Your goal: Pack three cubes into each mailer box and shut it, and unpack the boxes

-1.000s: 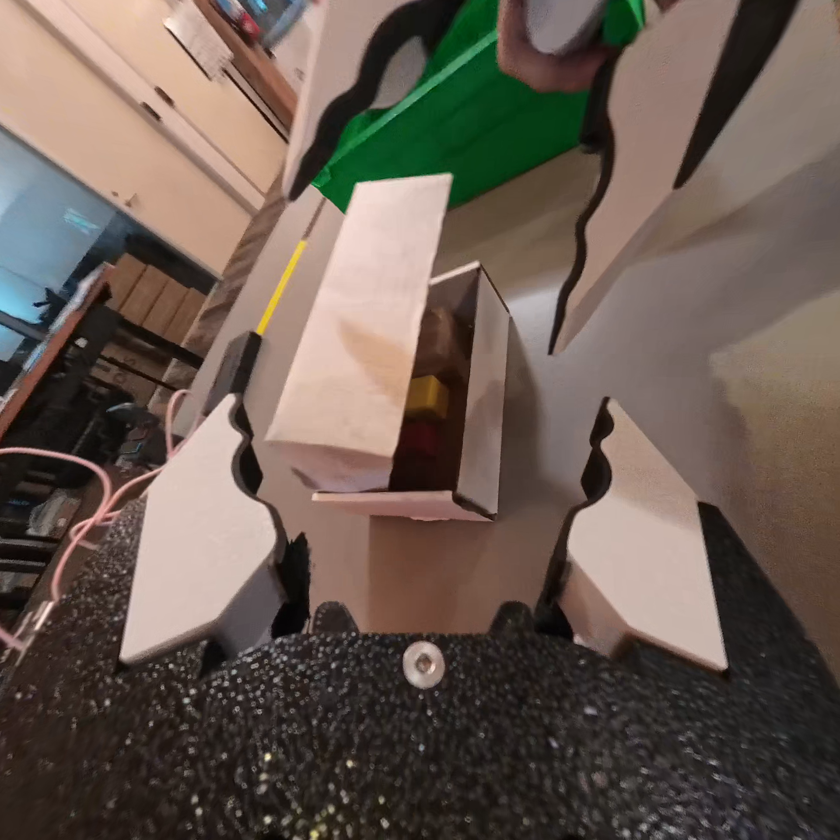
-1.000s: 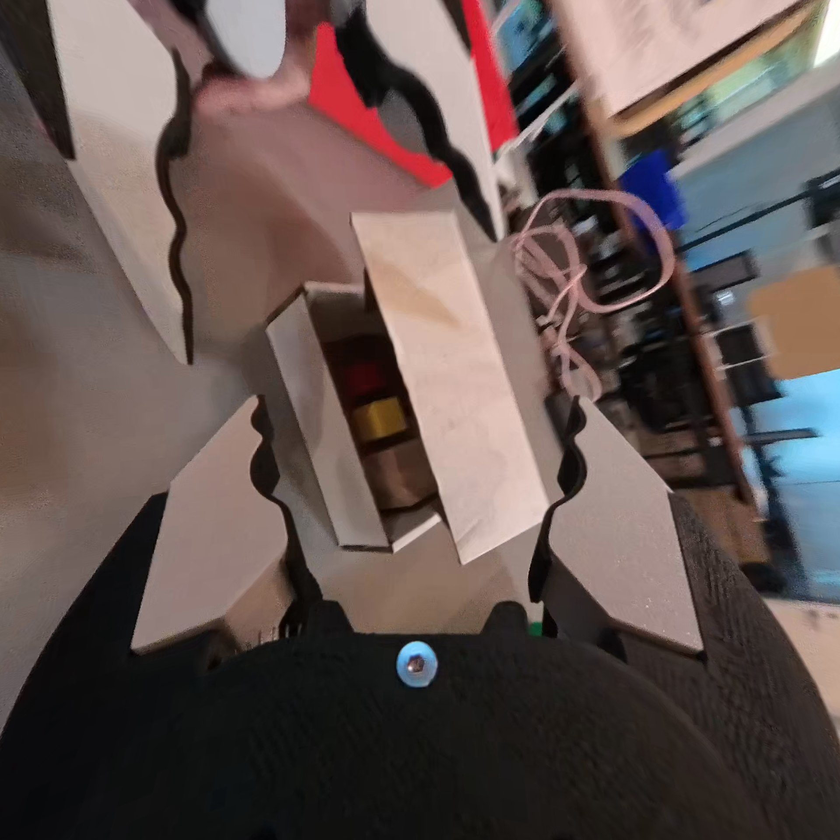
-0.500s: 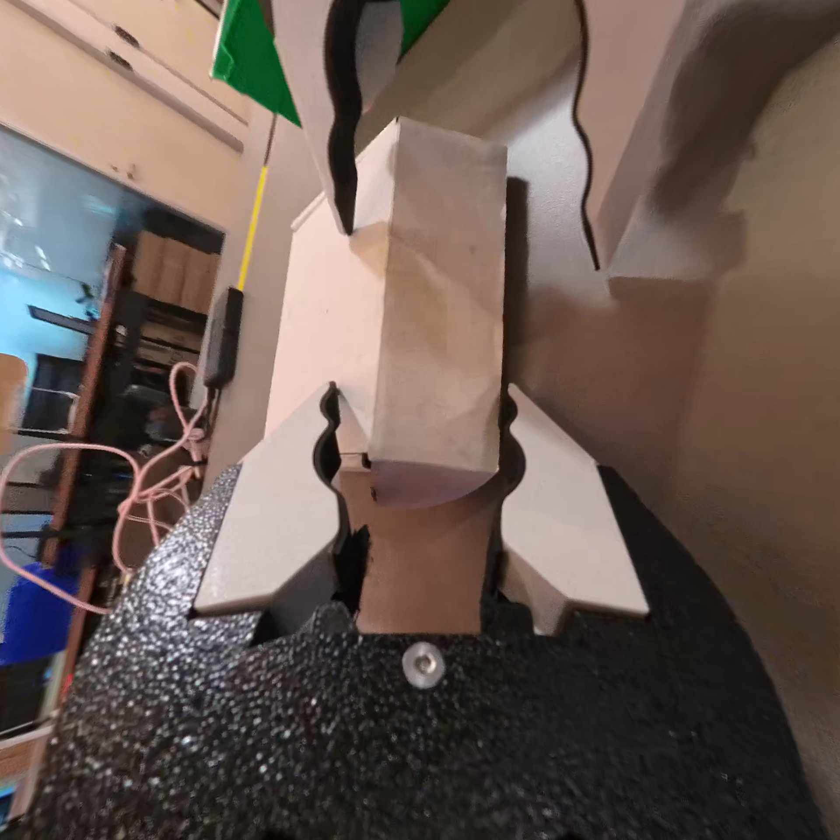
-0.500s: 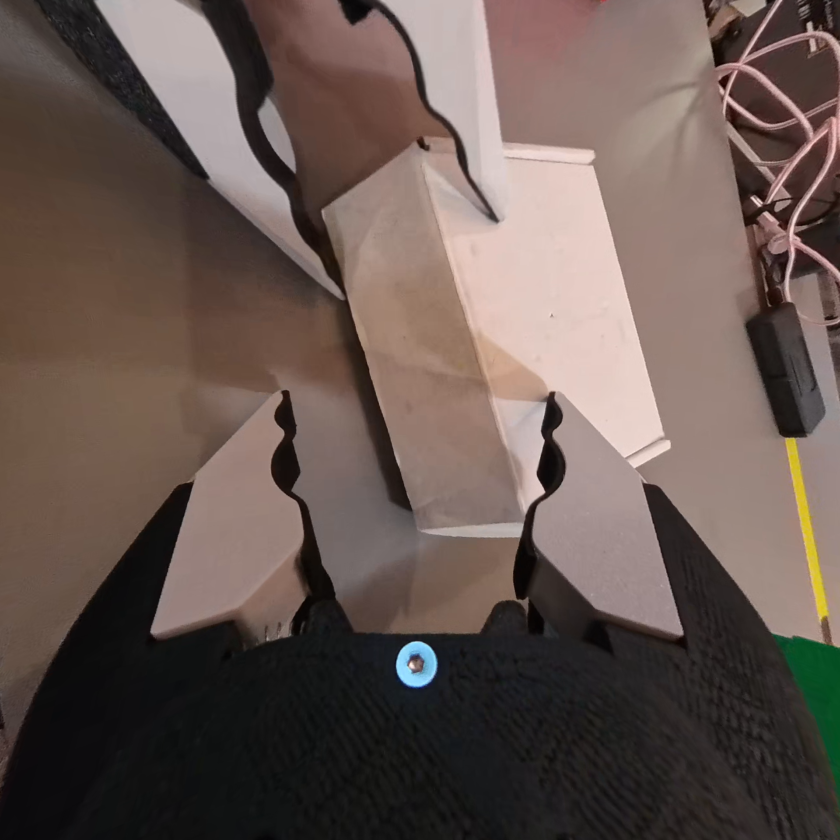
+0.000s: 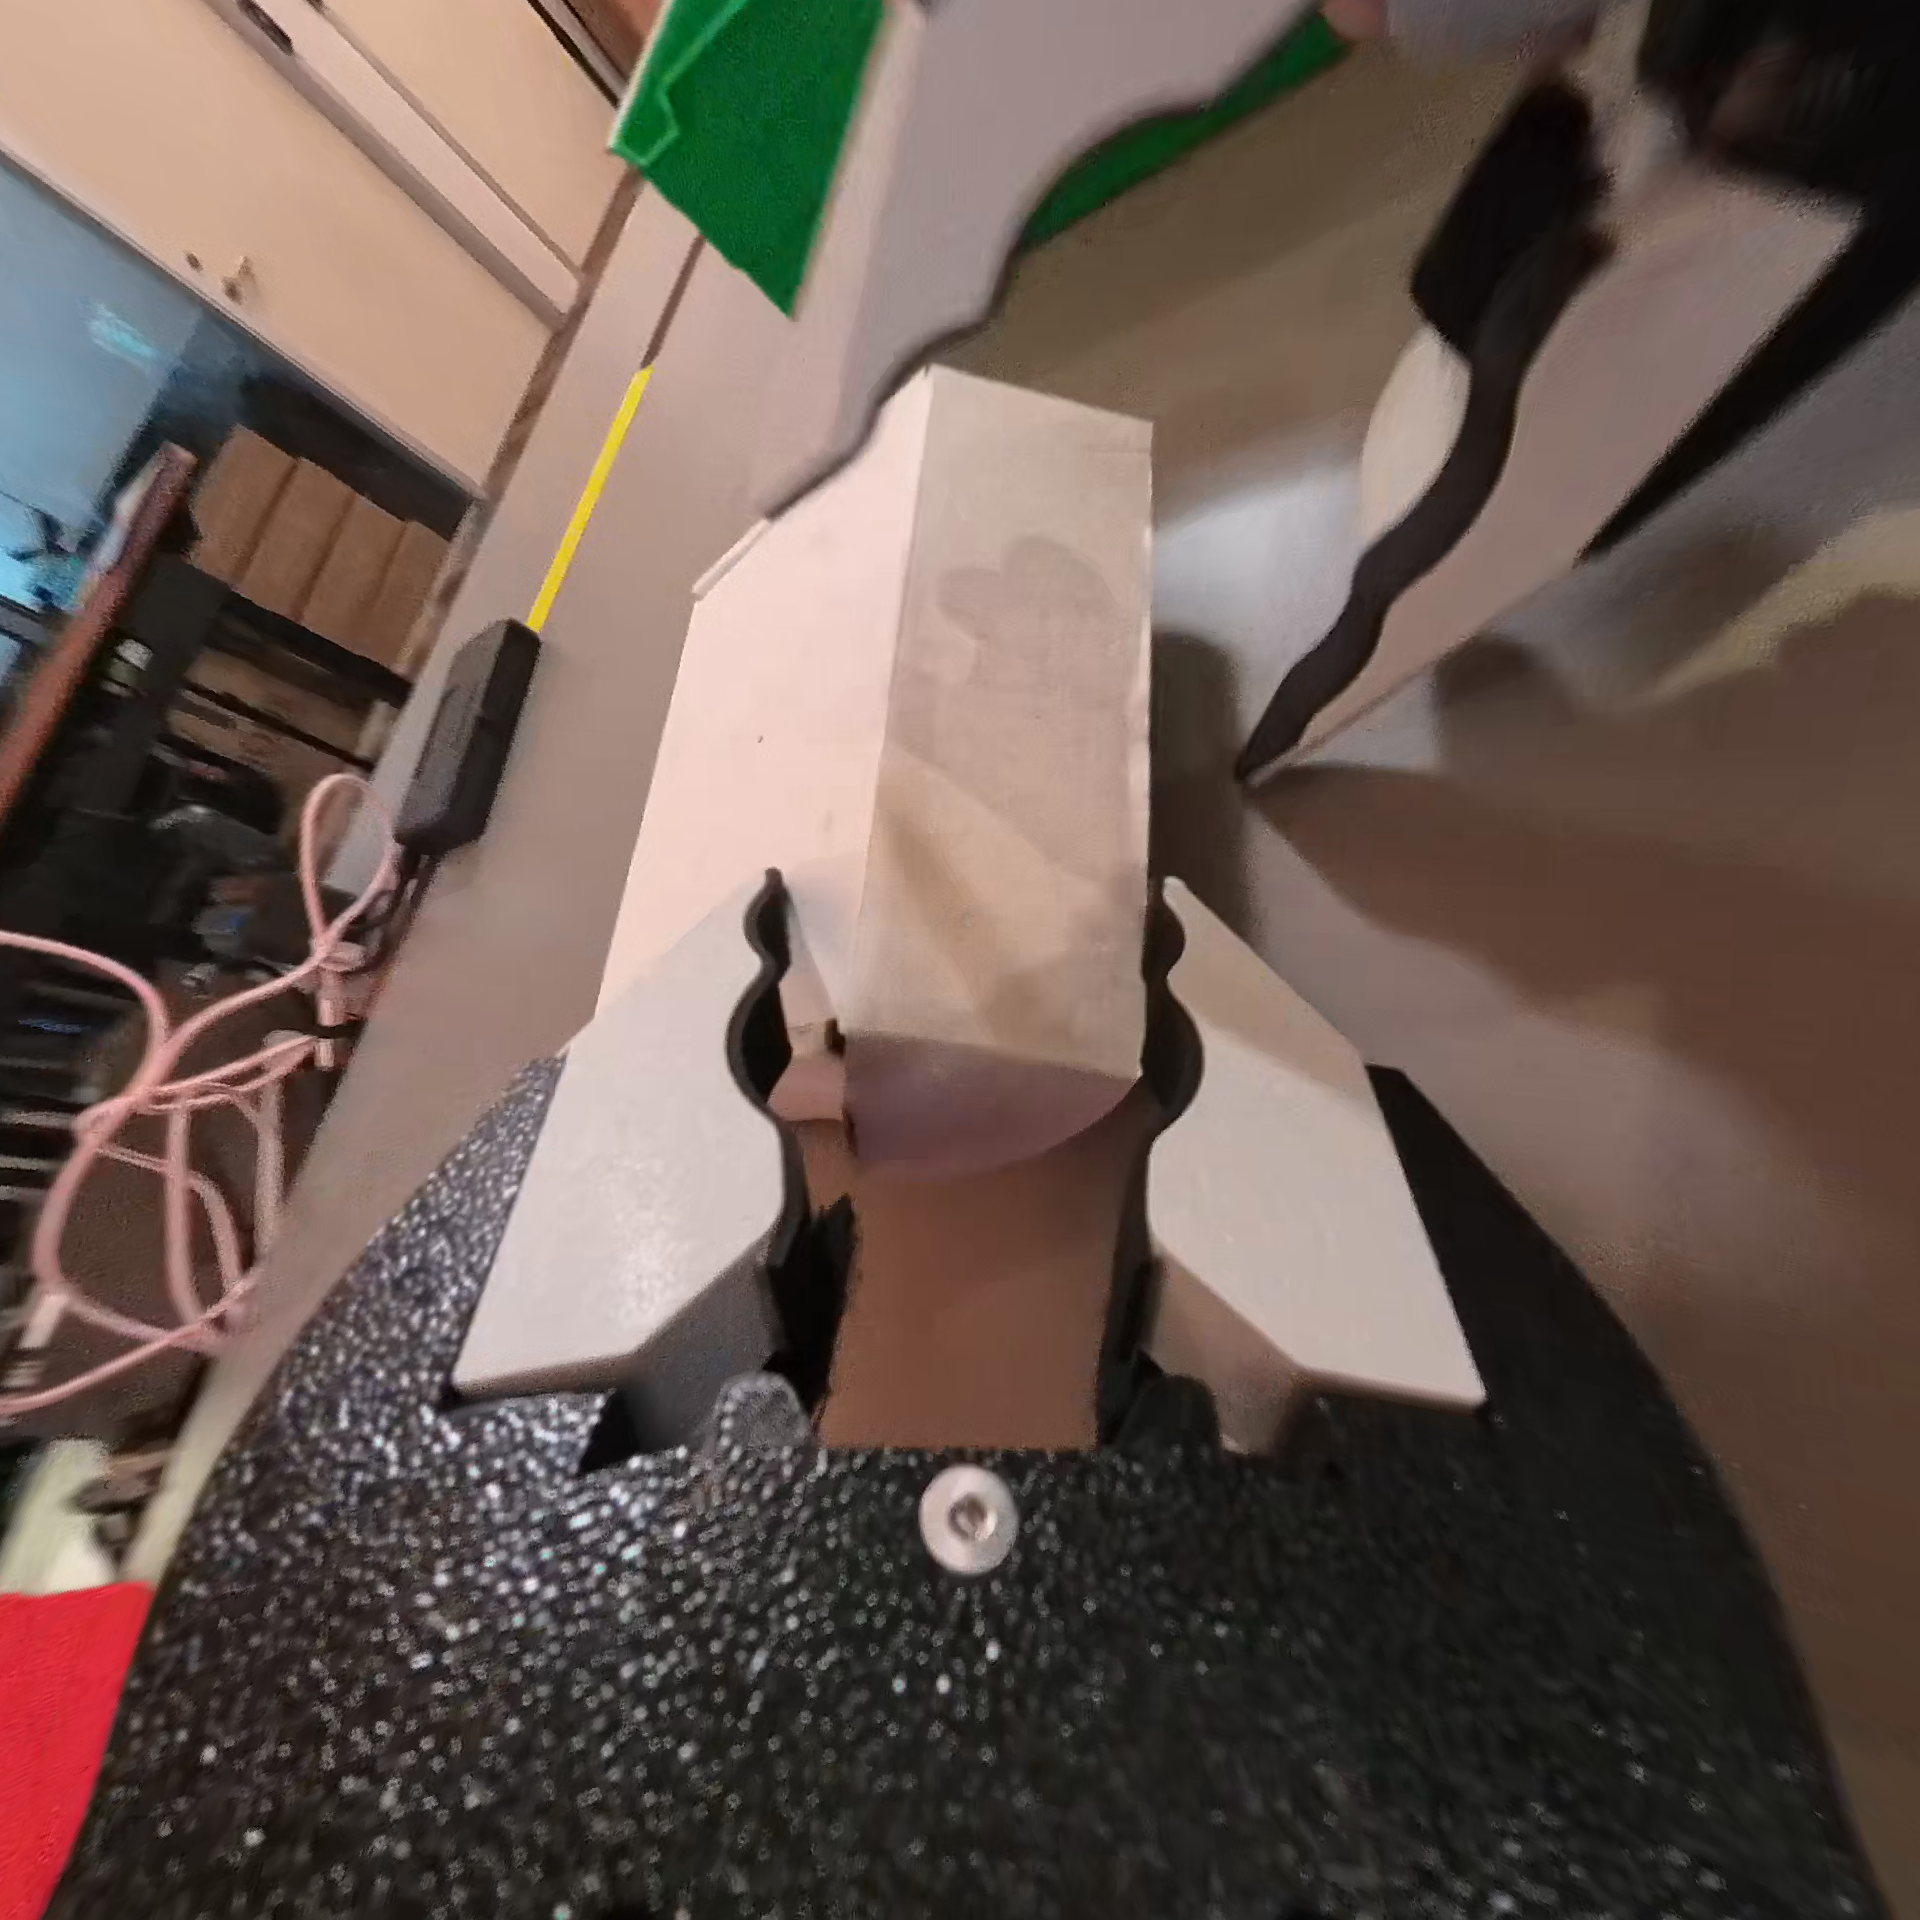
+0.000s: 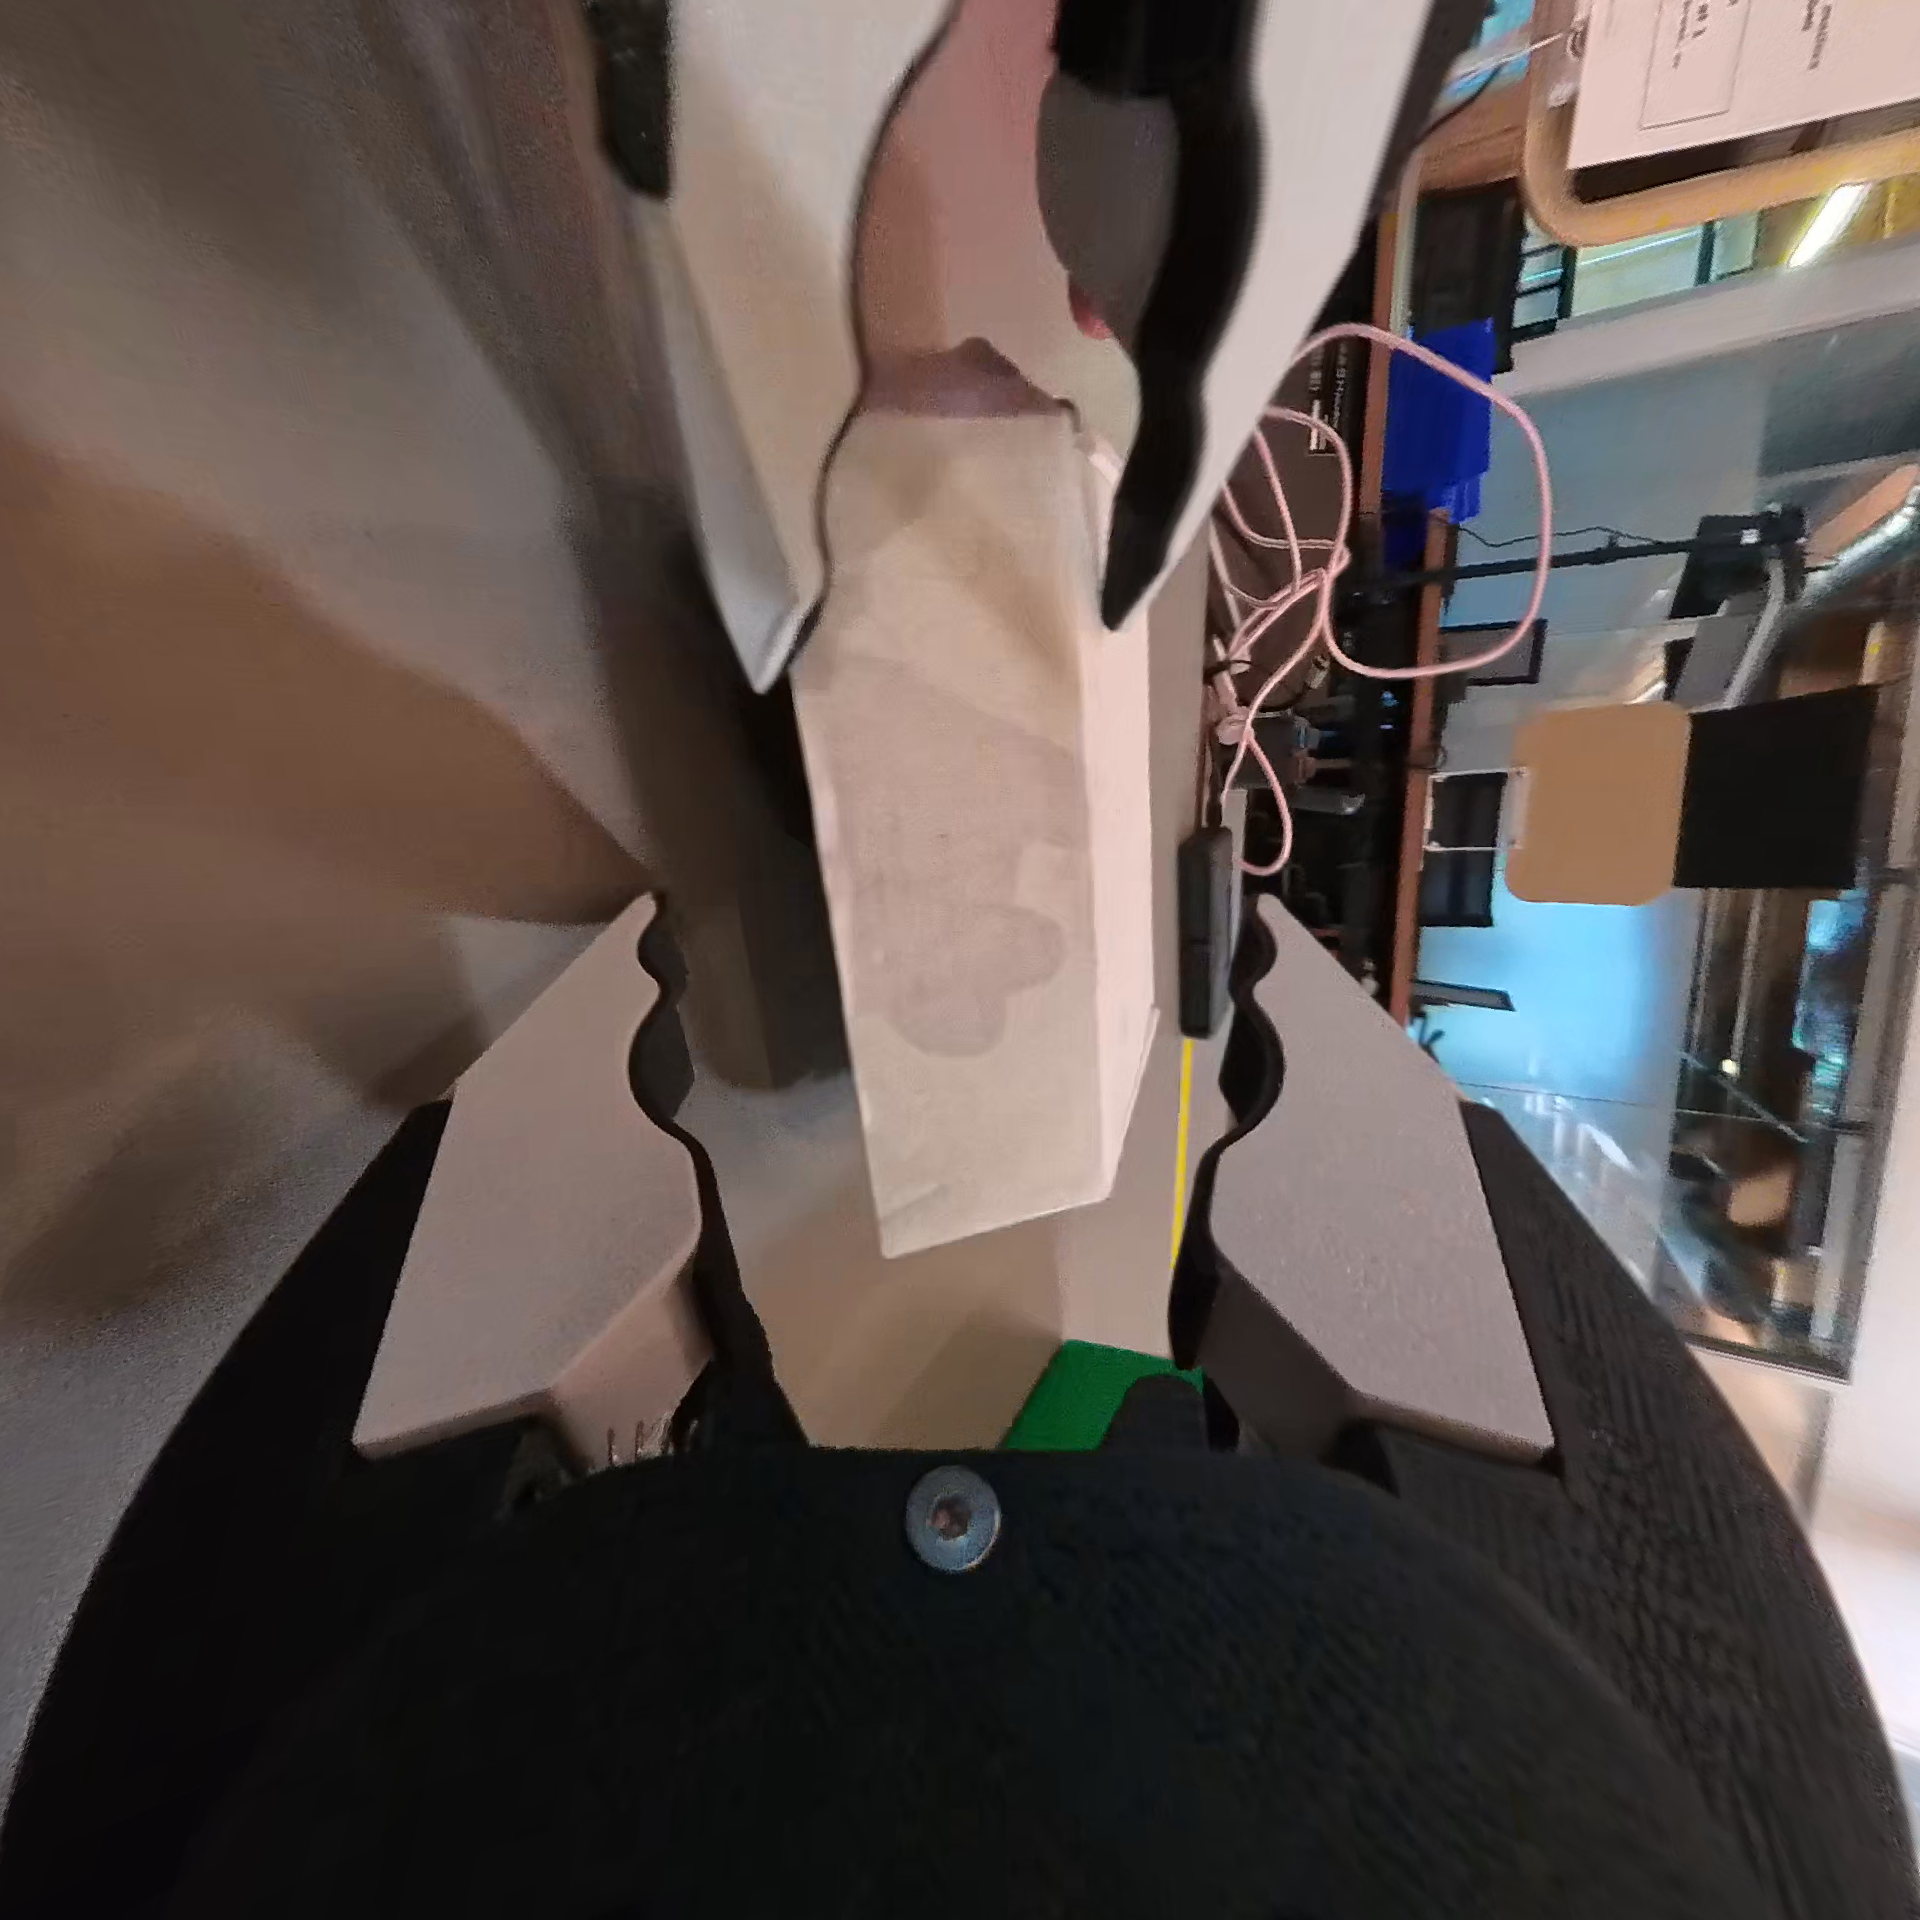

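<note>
Cardboard mailer box [image 5: 997, 727] sits shut on the table [image 5: 1558, 987]. It looks light and thin-walled, so squeezing hard could dent it. The left gripper [image 5: 961, 935] pinches its near end. The right gripper [image 6: 951, 997] is wide open around the other end, not touching.

A green bin [image 5: 748, 135] sits at the top of the left wrist view, and a corner of it [image 6: 1081, 1397] shows low in the right wrist view. A yellow tape line [image 5: 587, 499] runs along the grey table [image 5: 1558, 935] edge, upper left. Just below it lies a black adapter [image 5: 462, 727], with pink cables [image 5: 156, 1091] looping off the left edge. A red patch [image 5: 62, 1745] fills the lower left corner. Stacked cardboard boxes [image 5: 312, 530] stand on dark shelving at left. In the right wrist view, a blue bin [image 6: 1444, 416] sits upper right.
</note>
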